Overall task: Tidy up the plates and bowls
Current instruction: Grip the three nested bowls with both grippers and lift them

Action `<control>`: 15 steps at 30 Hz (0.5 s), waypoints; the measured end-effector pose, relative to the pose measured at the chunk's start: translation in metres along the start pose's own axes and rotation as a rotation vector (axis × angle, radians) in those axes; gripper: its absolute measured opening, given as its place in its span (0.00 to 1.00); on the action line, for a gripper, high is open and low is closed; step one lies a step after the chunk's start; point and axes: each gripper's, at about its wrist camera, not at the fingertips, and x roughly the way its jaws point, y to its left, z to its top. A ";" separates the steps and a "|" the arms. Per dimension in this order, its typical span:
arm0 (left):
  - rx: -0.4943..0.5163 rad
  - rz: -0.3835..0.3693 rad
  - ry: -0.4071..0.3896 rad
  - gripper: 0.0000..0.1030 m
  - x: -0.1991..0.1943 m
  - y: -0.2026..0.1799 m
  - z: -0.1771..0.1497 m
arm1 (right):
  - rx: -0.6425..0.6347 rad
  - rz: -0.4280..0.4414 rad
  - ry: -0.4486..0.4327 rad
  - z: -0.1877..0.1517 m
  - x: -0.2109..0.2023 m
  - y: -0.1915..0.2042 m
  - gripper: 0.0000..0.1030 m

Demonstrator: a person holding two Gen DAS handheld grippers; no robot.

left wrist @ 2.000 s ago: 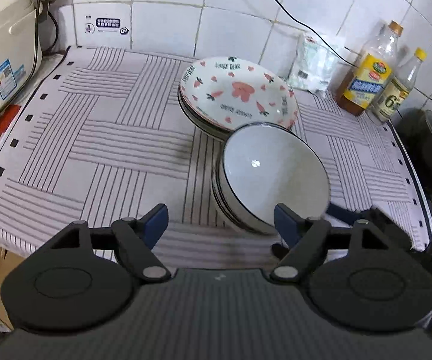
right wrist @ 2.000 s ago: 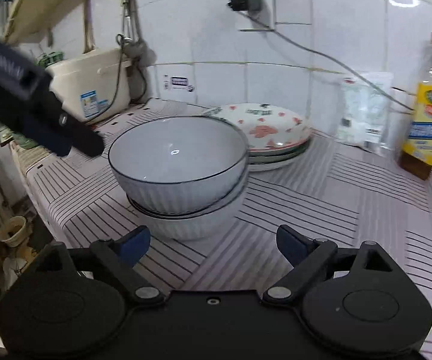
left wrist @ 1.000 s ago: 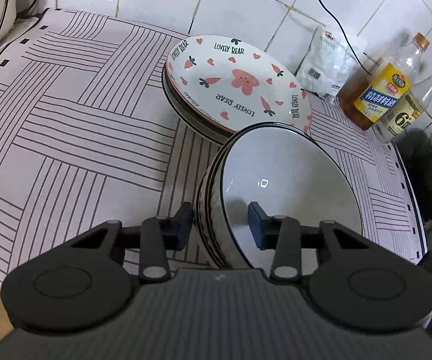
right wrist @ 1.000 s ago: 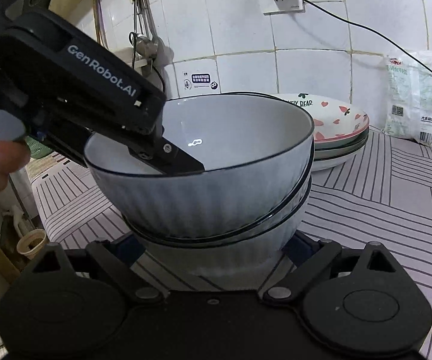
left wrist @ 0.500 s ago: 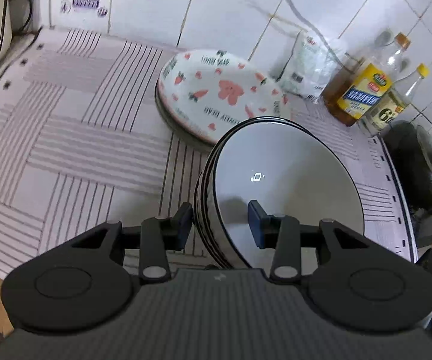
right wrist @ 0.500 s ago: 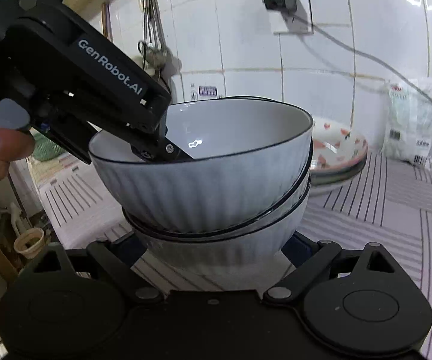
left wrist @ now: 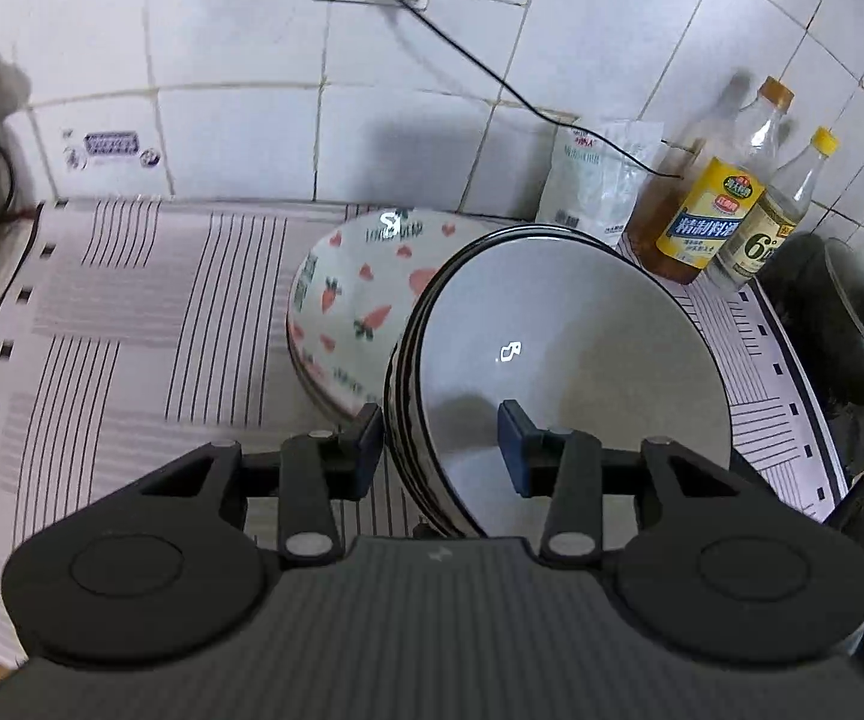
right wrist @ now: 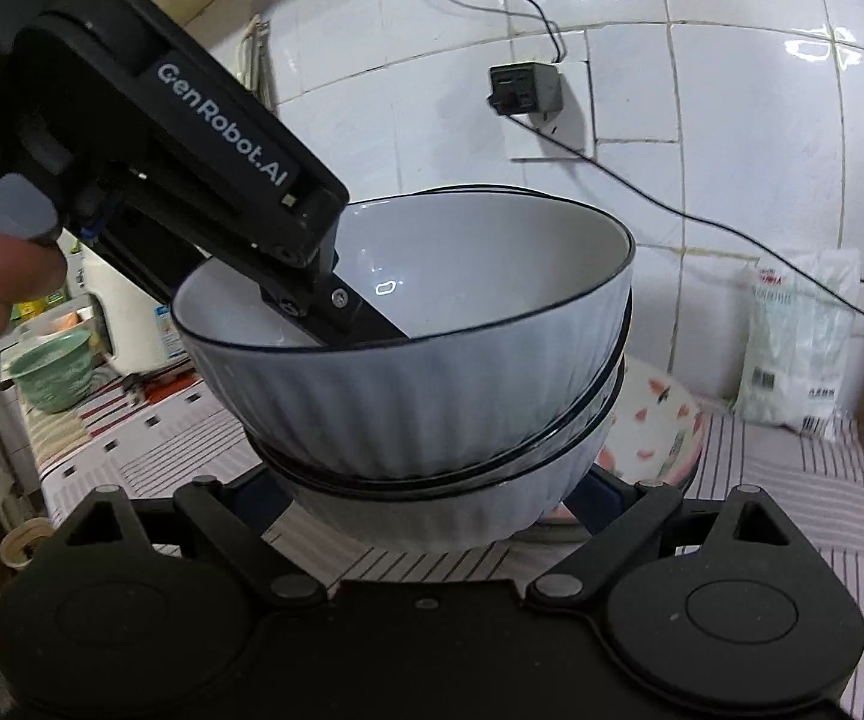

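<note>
Stack of white ribbed bowls (right wrist: 432, 396) held up off the striped mat (left wrist: 132, 324), tilted. Left gripper (left wrist: 441, 441) clamps the stack's near rim, one finger inside the top bowl, one outside. Right gripper (right wrist: 426, 492) grips the bottom bowl, its fingers pressing on either side of the base. Carrot-print plates (left wrist: 348, 312) sit on the mat just behind, left of the oil bottles (left wrist: 714, 210).
</note>
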 end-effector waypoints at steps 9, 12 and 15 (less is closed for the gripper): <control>0.009 -0.018 -0.009 0.39 0.048 0.011 0.033 | 0.003 -0.038 0.032 0.014 0.044 -0.029 0.94; -0.009 -0.021 -0.005 0.39 0.065 0.020 0.041 | -0.009 -0.045 0.056 0.014 0.060 -0.036 0.94; -0.013 -0.018 -0.006 0.39 0.078 0.026 0.044 | -0.012 -0.051 0.076 0.012 0.074 -0.041 0.94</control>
